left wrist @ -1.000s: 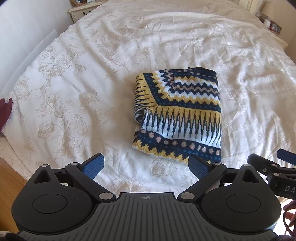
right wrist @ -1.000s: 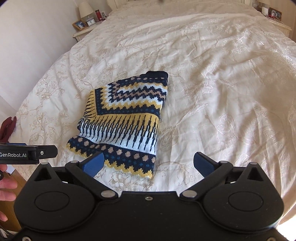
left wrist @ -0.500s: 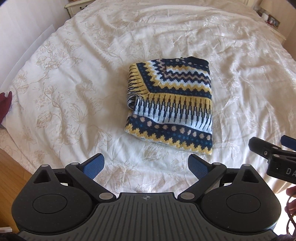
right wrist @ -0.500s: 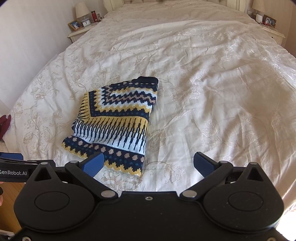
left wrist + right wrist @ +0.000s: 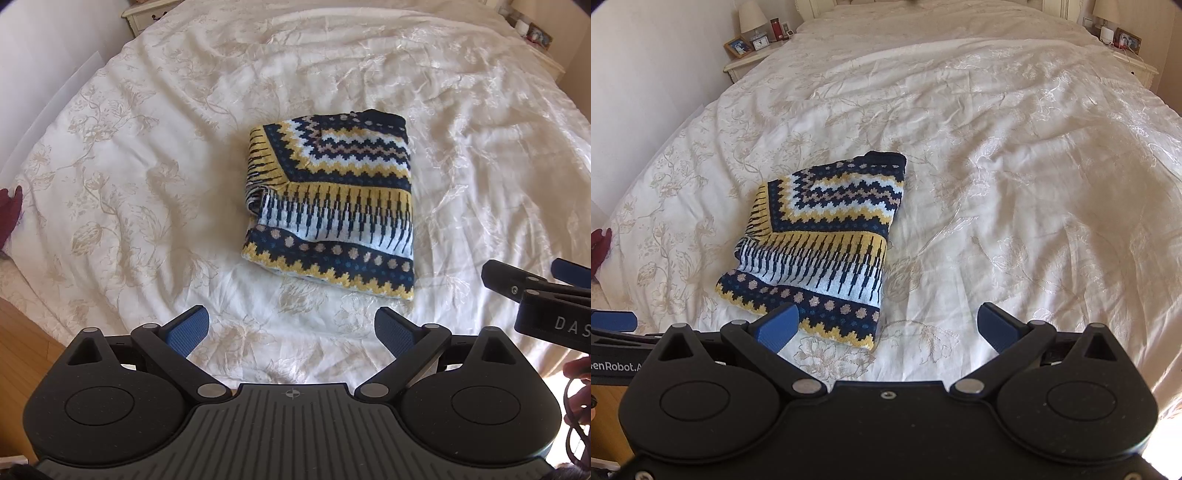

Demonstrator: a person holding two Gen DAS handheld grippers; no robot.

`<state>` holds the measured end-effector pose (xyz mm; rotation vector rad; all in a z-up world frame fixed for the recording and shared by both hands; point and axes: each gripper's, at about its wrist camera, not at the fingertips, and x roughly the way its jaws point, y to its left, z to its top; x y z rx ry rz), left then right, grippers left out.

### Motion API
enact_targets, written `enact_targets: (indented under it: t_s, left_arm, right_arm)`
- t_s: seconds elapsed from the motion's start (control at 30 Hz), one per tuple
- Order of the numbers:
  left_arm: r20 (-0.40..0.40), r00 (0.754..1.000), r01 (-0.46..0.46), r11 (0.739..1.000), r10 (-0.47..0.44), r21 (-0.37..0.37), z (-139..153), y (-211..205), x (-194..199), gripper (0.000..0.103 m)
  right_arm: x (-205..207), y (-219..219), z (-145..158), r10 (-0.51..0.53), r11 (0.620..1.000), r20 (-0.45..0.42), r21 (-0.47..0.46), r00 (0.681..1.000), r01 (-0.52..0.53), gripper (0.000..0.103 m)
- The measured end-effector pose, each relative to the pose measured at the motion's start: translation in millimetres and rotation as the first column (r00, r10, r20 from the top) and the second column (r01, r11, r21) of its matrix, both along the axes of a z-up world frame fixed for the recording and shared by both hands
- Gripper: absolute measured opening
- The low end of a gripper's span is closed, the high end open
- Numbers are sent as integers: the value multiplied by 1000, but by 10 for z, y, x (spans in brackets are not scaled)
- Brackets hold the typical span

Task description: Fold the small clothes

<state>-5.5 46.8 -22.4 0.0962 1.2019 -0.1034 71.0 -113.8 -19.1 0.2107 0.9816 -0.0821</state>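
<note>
At the far left edge of the bed, a dark red cloth (image 5: 10, 214) lies half out of view beside the cream flowered bedspread (image 5: 147, 177). A strip of wooden floor (image 5: 18, 354) shows below that corner. The left gripper (image 5: 291, 328) hangs above the near edge of the bed with its jaws wide apart and nothing between them; its blue pads (image 5: 186, 332) are clear of the fabric.

In the middle of the bedspread lies the folded sweater (image 5: 332, 206), a knit in navy, yellow and white zigzag bands, squared into a neat packet with a dotted navy band along its near edge. It rests flat and nothing touches it. In the right wrist view the sweater sits left of centre, just beyond the left pad of the right gripper (image 5: 886, 326), whose jaws are likewise spread wide and empty.

To the right, the rest of the bed is bare, rumpled bedspread. A bedside table (image 5: 750, 62) with a lamp, a clock and a framed photo stands at the far left of the headboard, and another bedside table (image 5: 1137, 66) stands at the far right.
</note>
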Motion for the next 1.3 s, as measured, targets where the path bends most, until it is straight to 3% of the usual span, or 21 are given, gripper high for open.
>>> enact_targets:
  t_s: [1.3]
  left_arm:
    - [8,1000,-27,999,26,23,44,31,-44,97]
  right_arm:
    - [-44,-46,29,-7,1000,-1,-11,1000,7,102]
